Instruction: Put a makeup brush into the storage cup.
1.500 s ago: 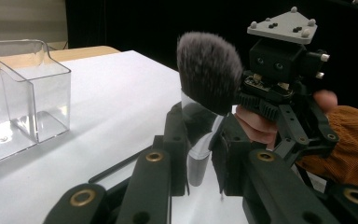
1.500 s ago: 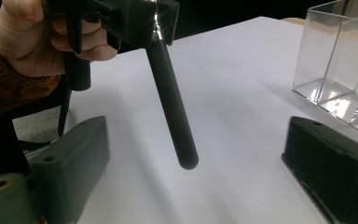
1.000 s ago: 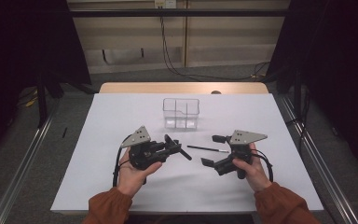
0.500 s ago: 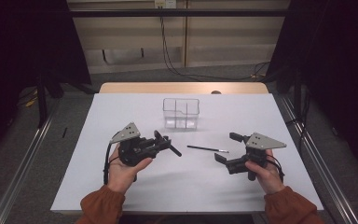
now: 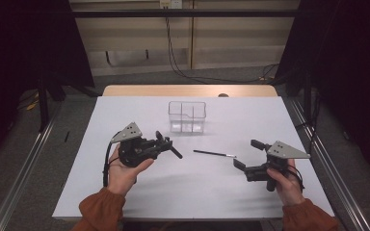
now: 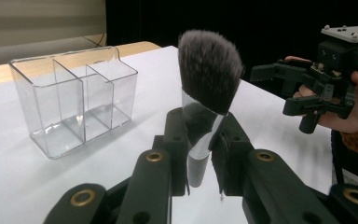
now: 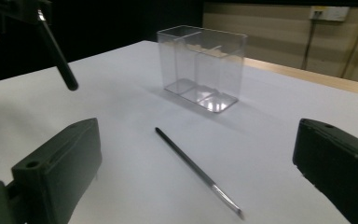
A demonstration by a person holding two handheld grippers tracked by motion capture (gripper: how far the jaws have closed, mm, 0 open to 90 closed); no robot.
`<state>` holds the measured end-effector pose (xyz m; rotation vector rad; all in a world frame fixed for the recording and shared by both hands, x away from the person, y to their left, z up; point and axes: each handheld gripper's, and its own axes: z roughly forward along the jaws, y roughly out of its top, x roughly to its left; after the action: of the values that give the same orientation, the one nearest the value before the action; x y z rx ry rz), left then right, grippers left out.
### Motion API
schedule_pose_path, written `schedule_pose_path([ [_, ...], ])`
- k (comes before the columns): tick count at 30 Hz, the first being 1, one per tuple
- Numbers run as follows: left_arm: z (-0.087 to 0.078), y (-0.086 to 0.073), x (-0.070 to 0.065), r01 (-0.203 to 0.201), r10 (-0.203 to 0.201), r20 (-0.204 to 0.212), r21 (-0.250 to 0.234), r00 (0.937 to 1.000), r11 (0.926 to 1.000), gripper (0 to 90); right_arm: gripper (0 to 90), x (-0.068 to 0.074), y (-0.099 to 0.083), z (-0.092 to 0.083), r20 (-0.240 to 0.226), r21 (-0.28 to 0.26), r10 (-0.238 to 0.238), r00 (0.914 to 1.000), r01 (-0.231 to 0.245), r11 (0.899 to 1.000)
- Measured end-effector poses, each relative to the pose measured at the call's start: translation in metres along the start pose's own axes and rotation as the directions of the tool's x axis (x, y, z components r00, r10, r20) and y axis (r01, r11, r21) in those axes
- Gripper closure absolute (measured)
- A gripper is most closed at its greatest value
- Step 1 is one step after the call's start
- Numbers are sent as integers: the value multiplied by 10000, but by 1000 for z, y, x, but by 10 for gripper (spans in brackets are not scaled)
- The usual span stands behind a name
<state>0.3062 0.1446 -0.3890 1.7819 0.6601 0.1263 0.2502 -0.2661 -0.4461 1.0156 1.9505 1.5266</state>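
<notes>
My left gripper (image 5: 163,143) is held above the left part of the white table (image 5: 125,202), shut on a powder brush (image 6: 209,70). The brush's silver ferrule sits between the jaws of the left gripper (image 6: 199,133), dark bristles up; its black handle (image 5: 175,152) sticks out toward the table's middle. A thin black brush (image 5: 214,154) lies flat on the table between the hands. My right gripper (image 5: 248,155) stands open to the right of it, nothing between its fingers. In the right gripper view the thin brush (image 7: 196,170) lies ahead of the wide jaws.
A clear three-compartment organizer (image 5: 187,117) stands at the table's far middle, also seen as the organizer (image 6: 74,100) and the organizer (image 7: 203,67). A wooden strip (image 5: 188,90) borders the far edge. Dark curtains and rails flank both sides.
My left gripper has drifted left and slightly up with the powder brush. The right gripper has slid right, away from the thin brush, which stays on the table.
</notes>
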Motion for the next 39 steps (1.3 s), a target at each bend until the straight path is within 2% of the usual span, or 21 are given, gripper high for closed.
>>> schedule_pose_path([
  [4,1,4,6,38,-36,-122,130,9999,9999,772,9,-5,-6,-9,561,-134,20,9984,-12,9999],
  [9,4,6,14,161,-152,-367,257,9992,9995,772,4,-6,-13,-17,864,-250,198,9961,-177,9995],
  [14,6,9,17,41,-20,-560,373,9984,9993,772,4,-6,-19,-24,1204,-128,170,9926,-156,9998],
  [25,15,17,25,7,10,-820,216,9966,9998,772,1,-8,-24,-32,1404,-213,168,9900,-140,9997],
  [28,19,21,27,-25,37,-783,155,9969,9999,772,0,-8,-25,-32,1493,-135,190,9886,-172,9998],
  [33,26,30,29,-154,166,-870,148,9961,9998,772,0,-8,-26,-33,1446,-254,245,9892,-211,9995],
  [39,36,41,34,-155,170,-1063,147,9942,9998,772,0,-7,-26,-34,1597,-473,239,9869,-165,9987],
])
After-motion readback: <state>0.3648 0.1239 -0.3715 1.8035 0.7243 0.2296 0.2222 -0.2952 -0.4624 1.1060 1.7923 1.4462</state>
